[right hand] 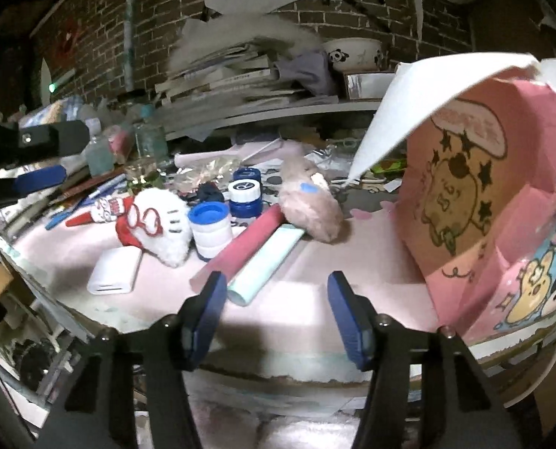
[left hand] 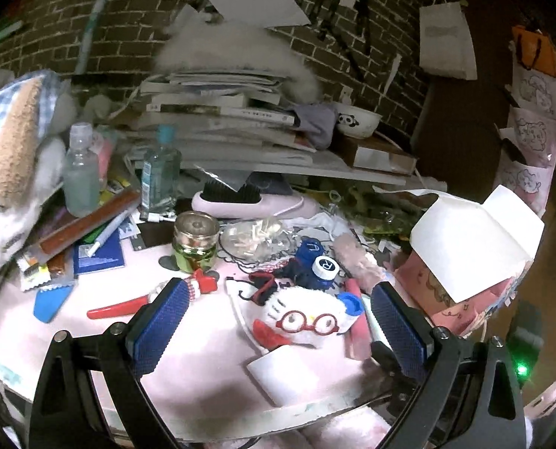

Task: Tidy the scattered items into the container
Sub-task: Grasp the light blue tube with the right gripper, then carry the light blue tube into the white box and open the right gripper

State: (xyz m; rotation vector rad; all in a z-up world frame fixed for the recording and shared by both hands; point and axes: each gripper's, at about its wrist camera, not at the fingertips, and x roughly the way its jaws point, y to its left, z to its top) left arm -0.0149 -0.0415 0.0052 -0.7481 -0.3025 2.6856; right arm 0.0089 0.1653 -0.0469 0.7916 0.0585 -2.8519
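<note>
My left gripper is open low over the pink table, and a white plush with red glasses lies between its blue pads without touching them. The pink cartoon box stands to its right under a white flap. My right gripper is open above bare pink tabletop with nothing between its fingers. Just right of it stands the box, its opening towards me. Ahead lie a pink roll, a mint tube, a fluffy pink item, a blue-lidded white pot, the plush and a white power bank.
A blue lens case, a gold-green jar, a red pen-like toy and two clear bottles crowd the table's left. A leaning book stack and a panda bowl sit behind. The table's front edge is close.
</note>
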